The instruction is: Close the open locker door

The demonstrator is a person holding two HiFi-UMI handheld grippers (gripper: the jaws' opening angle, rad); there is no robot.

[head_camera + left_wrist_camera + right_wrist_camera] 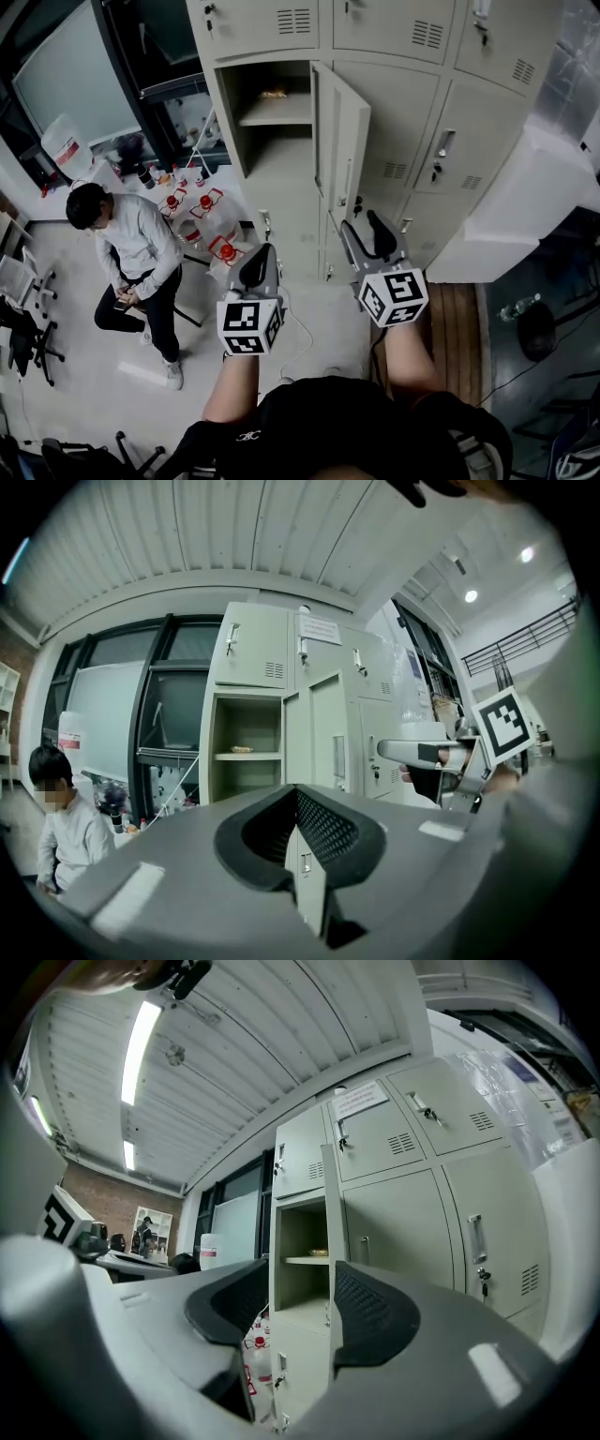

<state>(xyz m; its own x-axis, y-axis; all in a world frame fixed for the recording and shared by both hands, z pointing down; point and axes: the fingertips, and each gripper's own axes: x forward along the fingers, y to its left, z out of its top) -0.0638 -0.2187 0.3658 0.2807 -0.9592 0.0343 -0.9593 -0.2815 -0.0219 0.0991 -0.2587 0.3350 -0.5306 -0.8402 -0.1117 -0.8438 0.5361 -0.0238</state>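
Nothing of the closing itself is done yet. The locker door [341, 141] stands swung well out from the bank of grey lockers [412, 131], roughly square to their fronts. It appears hinged along the right side of its open compartment [274, 141]. That compartment shows a bare shelf with one small yellowish item on it, too small to identify. The right claw [366, 228] is held out toward the lockers with its jaws spread wide and nothing between them. In the right gripper view the door's edge lines up in the gap, but it lies well beyond the pads, not touched. The left claw [255, 266] points the same way a little further left. Its tips are pressed together on nothing, and it too is clear of the lockers. So this looks like the approach stage. What remains is the whole working part: bringing a claw up to the door's free edge or outer face, pushing it round toward the compartment, and seating it flush with the neighbouring doors. Whether it must latch cannot be told. A seated person [131, 246] and red-capped bottles [202, 217] on the floor lie off to the left, well apart from the door's swing.
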